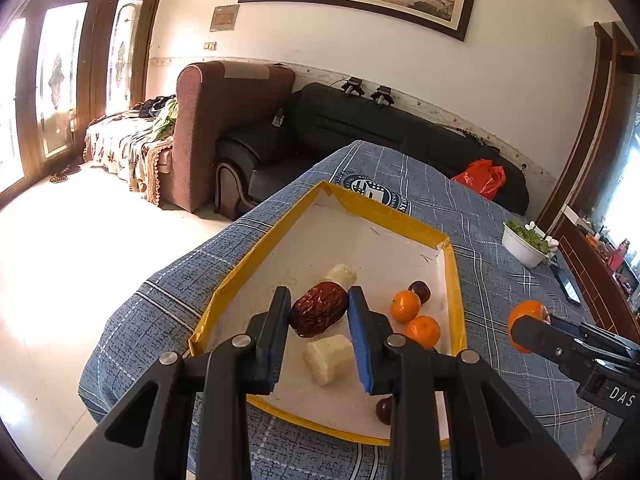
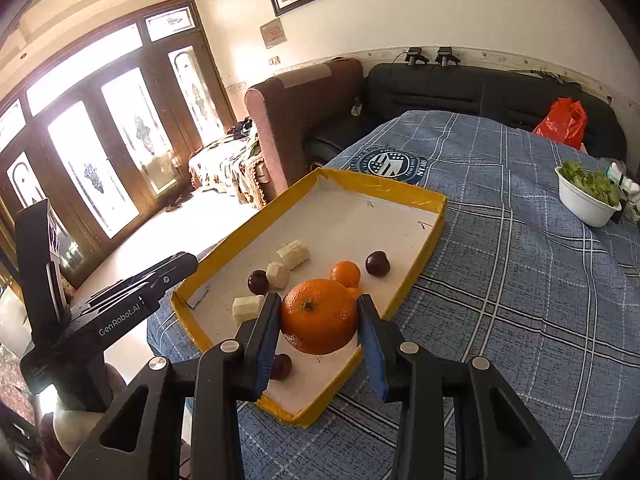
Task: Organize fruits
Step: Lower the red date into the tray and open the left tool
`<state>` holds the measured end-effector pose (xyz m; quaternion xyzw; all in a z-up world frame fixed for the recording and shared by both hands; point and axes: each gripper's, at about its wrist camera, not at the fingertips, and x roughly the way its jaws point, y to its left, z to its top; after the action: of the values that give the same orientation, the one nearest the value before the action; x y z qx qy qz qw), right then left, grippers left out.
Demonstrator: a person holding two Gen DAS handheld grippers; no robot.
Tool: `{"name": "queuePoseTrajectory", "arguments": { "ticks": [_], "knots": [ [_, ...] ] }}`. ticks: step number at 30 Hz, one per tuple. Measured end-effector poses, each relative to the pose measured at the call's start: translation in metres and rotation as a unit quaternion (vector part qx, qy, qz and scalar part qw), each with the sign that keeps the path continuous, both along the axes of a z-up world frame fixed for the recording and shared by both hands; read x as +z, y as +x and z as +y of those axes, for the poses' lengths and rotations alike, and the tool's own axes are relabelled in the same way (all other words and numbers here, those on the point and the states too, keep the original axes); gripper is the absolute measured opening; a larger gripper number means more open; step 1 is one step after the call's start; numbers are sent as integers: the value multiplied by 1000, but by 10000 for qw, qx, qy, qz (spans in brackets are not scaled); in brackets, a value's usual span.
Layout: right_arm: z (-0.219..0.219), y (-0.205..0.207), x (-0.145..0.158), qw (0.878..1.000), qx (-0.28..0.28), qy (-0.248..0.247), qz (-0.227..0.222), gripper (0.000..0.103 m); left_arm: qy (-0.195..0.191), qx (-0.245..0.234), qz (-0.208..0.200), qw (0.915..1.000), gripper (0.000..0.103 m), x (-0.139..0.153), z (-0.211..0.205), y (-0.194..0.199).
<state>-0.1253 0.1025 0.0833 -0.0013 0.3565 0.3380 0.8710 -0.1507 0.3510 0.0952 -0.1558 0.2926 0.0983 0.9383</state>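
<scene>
Our left gripper (image 1: 319, 312) has its jaws clamped on a wrinkled red date (image 1: 318, 309), held above the yellow-rimmed tray (image 1: 256, 256) on the cloth-covered desk (image 1: 500, 216). Our right gripper (image 2: 319, 316) grips a large orange (image 2: 319, 315) over the tray's near end. Two small oranges (image 1: 405, 305), dark plums (image 1: 419, 291) and pale banana pieces (image 1: 329, 358) lie inside the tray.
</scene>
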Motion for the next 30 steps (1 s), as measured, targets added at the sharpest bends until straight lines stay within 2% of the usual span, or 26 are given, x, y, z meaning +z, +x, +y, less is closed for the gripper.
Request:
{"name": "queuePoseTrajectory", "arguments": {
  "ticks": [9, 22, 30],
  "knots": [
    [41, 42, -8, 9997, 185, -167, 78, 42, 281, -52, 222, 9993, 28, -1, 6, 39],
    [77, 111, -51, 9967, 330, -231, 705, 43, 143, -89, 894, 9958, 28, -34, 26, 115],
    [90, 131, -72, 9944, 416, -288, 933, 43, 105, -96, 1103, 9938, 28, -41, 31, 134]
  ]
}}
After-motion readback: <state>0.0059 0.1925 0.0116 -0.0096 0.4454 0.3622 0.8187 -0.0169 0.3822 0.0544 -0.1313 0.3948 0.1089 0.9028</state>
